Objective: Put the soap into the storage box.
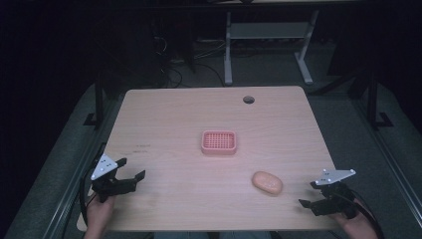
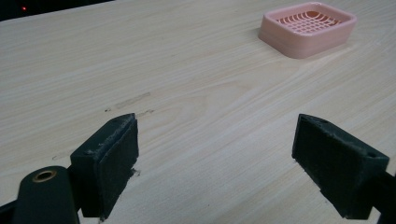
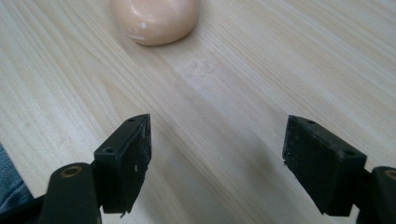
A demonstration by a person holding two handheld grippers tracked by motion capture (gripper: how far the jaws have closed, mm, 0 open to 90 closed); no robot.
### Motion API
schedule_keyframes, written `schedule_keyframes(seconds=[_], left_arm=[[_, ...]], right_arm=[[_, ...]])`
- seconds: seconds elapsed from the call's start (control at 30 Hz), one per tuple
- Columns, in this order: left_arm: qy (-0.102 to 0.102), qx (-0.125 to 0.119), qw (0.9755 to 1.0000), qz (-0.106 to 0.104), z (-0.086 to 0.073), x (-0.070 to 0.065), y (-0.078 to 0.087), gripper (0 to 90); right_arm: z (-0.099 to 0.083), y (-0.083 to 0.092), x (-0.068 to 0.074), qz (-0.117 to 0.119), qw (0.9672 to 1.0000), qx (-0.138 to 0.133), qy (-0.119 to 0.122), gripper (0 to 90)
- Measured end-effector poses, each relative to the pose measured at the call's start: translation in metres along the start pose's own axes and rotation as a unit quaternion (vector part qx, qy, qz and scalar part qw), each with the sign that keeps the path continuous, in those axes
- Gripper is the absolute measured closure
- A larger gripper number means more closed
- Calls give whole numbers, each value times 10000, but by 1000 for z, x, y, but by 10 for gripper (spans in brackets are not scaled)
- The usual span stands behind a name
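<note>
We see our right gripper [image 3: 217, 154] with its two black jaws spread wide apart, nothing between them but bare wooden table [image 3: 261, 74]. Ahead of the left jaw lies a peach-coloured bar of soap [image 3: 156, 18], well clear of both jaws, its far end cut off by the frame.

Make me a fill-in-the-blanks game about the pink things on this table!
1. The pink soap dish has nothing in it, so it is ____.
2. The soap bar lies on the table, nearest the ____ tool.
3. Both tools, the left tool too, have their jaws ____.

Missing words: empty; right; open
</note>
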State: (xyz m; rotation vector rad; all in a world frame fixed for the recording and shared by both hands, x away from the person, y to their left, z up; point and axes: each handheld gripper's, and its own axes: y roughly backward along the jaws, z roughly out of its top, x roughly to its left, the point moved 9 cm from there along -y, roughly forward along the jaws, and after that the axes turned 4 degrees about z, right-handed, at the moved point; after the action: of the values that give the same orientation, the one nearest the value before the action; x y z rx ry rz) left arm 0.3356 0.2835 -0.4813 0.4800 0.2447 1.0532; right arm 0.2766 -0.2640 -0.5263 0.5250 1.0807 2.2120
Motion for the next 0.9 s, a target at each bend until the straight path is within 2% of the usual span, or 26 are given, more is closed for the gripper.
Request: schedule_keyframes(seconds=[0.3,0.57,0.9], left_arm=[[-15,9,10000,24,0,0,0,143],[-27,12,10000,24,-1,-1,2,143],[-29,3,10000,39,-1,0,2,142]], right_arm=[[6,-2,6,-27,9998,79,194,235],[12,-1,10,-30,9996,97,263,234],[26,-1,19,5,9987,103,490,235]])
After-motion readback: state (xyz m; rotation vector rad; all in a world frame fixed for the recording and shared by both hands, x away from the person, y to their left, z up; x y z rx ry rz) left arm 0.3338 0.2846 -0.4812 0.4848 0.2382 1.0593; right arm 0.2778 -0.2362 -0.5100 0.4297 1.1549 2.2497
